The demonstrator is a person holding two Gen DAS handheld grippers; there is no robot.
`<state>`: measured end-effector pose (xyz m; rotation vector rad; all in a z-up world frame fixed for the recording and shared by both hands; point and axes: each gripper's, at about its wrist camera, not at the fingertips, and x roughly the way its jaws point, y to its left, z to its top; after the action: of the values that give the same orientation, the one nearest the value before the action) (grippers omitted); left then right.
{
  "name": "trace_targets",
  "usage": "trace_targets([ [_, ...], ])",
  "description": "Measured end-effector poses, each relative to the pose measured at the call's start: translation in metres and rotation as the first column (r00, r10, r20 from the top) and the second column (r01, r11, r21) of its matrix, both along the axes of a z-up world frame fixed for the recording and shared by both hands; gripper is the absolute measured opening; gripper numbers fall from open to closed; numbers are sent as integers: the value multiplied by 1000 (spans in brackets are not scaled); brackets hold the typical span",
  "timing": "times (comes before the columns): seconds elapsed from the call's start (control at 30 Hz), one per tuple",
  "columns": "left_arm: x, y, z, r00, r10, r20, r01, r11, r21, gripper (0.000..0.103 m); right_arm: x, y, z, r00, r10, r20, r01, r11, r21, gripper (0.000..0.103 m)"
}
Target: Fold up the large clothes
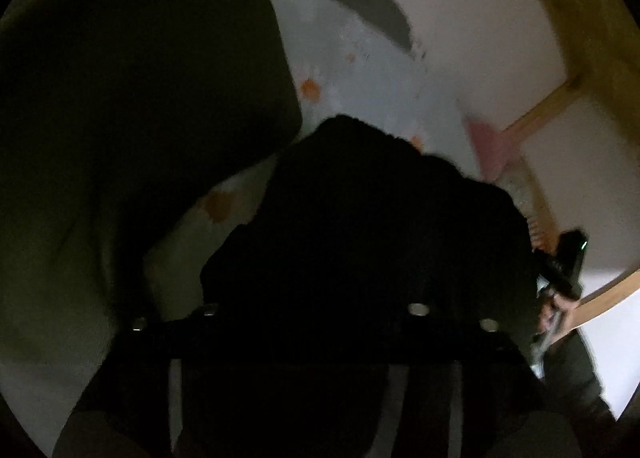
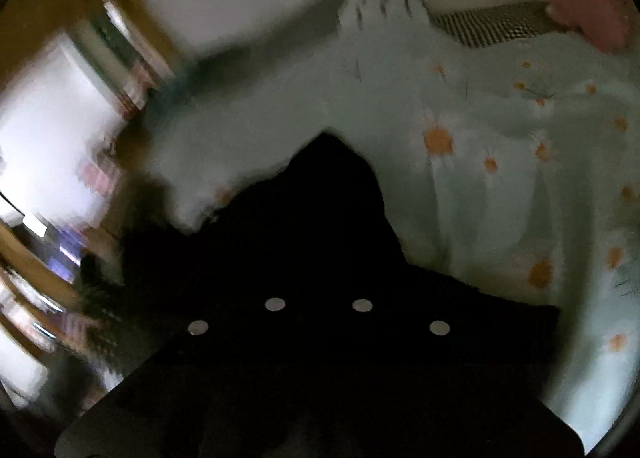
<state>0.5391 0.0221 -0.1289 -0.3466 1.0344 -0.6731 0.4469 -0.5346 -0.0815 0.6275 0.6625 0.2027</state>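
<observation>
Left gripper (image 1: 360, 338): black cloth (image 1: 360, 210) bunched over its front, fingers hidden, can't tell the grip. Right gripper (image 2: 320, 338): same, covered by the cloth (image 2: 320, 226), grip unreadable. One dark garment, crumpled, peaked up at each gripper, above a pale daisy-print sheet (image 2: 480, 178). Left view: right gripper body (image 1: 564, 266) in a hand (image 1: 556, 310), far right. Olive fabric (image 1: 120, 98) at left. Right view motion-blurred.

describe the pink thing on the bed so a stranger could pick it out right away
Start from the pale blue daisy sheet that fills the right wrist view. Follow it to its far top-right edge, where a black-and-white checked strip runs. The pink thing sits at that strip's right end: a soft, rounded blob, the only pink item there, too blurred to identify further.
</observation>
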Motion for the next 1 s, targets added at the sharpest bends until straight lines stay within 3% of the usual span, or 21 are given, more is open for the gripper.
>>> trace_targets([
  [0.07,-5,16,5,998,63,27,-60,992,-113,27,-17,-17,2,993,-42,107,29,993,114,2],
  [0.1,-10,28,8,994,105,35,-95,971,-218,27,-21,-24,2,989,-71,132,51,987,151,2],
  [0.13,-12,38,9,987,158,23,-143,939,-314,27,-20,-29,-1,987,-112,113,96,986,138,2],
  [0.17,-9,38,4,985,174,-3,-165,930,-329,28,-14,-30,-7,987,-146,65,139,985,100,2],
  [0.2,-5,34,-1,982,187,-17,-184,937,-296,28,-7,-31,-15,980,-198,2,197,978,63,2],
  [0.23,0,24,-12,978,205,-40,-209,959,-191,28,2,-31,-27,965,-254,-66,256,966,34,2],
  [0.27,2,19,-19,974,220,-46,-224,964,-141,28,5,-33,-33,938,-330,-108,330,944,-18,2],
  [0.33,-1,18,-25,965,262,-30,-263,959,-101,42,12,-40,-45,910,-376,-173,380,925,-12,3],
  [0.37,-2,16,-21,955,296,-5,-296,953,-68,59,14,-40,-48,892,-399,-212,400,916,-43,5],
  [0.4,-8,17,-14,946,323,24,-322,946,-49,65,13,-39,-46,894,-395,-212,395,918,-47,6],
  [0.47,-23,17,12,936,336,101,-333,942,-46,73,0,-28,-21,936,-341,-89,338,940,-45,8],
  [0.5,-33,16,25,933,328,148,-327,945,-29,83,-4,-22,-11,939,-340,-52,335,939,-76,27],
  [0.53,-43,17,42,925,322,201,-323,946,-28,89,-14,-9,9,941,-338,2,335,933,-132,84],
  [0.57,-68,15,66,909,309,281,-307,950,-51,96,-25,6,26,933,-357,46,359,916,-180,98],
  [0.6,-84,11,80,899,287,329,-284,957,-60,97,-33,22,37,933,-349,83,359,910,-210,100],
  [0.67,-119,-24,98,899,204,387,-215,976,-15,97,-34,55,52,961,-266,72,276,920,-280,100],
  [0.77,-147,-95,78,933,109,343,-159,980,120,97,-35,115,50,974,-227,11,214,899,-382,100],
  [0.83,-160,-130,54,943,51,328,-136,961,241,97,-25,149,33,975,-214,-58,164,873,-460,100],
  [0.9,-144,-170,20,954,5,300,-134,901,412,98,-9,173,7,961,-226,-161,107,837,-537,100],
  [0.93,-140,-174,7,957,3,290,-136,888,440,98,3,177,-15,946,-228,-230,66,831,-552,100],
  [1.0,-128,-169,-16,966,22,256,-135,892,431,98,16,178,-46,930,-226,-291,23,824,-566,100],
])
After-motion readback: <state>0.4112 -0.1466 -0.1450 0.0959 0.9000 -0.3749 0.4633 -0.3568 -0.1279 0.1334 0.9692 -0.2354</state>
